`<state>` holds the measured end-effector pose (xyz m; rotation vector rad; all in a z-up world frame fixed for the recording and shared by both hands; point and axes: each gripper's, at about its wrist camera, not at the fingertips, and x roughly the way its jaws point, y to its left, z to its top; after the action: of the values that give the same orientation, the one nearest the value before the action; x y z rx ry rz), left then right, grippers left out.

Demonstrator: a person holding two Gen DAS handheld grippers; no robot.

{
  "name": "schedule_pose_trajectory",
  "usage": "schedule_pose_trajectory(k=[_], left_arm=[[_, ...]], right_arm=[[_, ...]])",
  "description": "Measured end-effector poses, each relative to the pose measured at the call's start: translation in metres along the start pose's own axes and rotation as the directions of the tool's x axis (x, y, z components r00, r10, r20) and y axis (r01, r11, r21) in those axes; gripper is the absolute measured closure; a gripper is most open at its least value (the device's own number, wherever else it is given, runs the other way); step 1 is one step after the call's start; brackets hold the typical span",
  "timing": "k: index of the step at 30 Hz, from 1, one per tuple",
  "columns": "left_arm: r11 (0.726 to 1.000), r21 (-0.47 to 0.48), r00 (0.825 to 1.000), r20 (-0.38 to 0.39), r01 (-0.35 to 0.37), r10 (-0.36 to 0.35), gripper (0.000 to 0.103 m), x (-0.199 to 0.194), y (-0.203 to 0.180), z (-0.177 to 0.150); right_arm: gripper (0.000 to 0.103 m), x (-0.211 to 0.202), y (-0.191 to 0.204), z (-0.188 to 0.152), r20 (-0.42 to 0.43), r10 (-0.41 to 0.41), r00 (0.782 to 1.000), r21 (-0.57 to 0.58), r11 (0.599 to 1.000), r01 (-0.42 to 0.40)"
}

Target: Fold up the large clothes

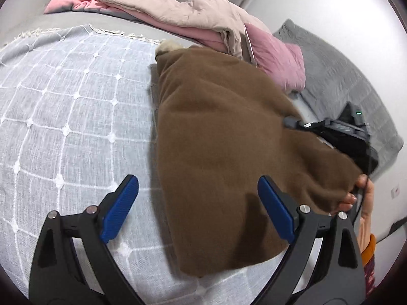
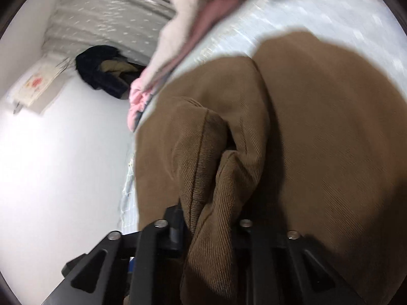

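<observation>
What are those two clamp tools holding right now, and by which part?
The right tool is shut on a bunched fold at the edge of the brown corduroy-like garment. The left tool, with blue pads, stands open over it, holding nothing.

left wrist: high, angled down | right wrist: close, low | shared: brown garment (image 1: 223,132) (image 2: 318,127)

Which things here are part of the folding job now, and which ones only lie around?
In use:
- brown garment
- right hand-held gripper, shut on a fold of it
- left hand-held gripper, open above it

Lying about:
- pink and beige clothes
- grey pillow
- dark jacket
- checked bedspread
</observation>
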<state>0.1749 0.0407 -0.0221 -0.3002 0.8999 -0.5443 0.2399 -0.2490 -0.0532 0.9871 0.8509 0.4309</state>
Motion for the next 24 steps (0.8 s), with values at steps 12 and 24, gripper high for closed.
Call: schedule_pose_trajectory(k=[12, 24], left_arm=[[0.996, 0.061, 0.996, -0.068, 0.064, -0.06, 0.008, 0.039, -0.054, -0.003], [0.998, 0.024, 0.99, -0.127, 0.065, -0.062, 0.008, 0.054, -0.065, -0.01]], right_arm=[[0.068, -0.094, -0.068, 0.022, 0.08, -0.164, 0.983, -0.021, 0.986, 0.167], [0.04, -0.155, -0.102, -0.024, 0.13, -0.084, 0.988, 0.183, 0.981, 0.06]])
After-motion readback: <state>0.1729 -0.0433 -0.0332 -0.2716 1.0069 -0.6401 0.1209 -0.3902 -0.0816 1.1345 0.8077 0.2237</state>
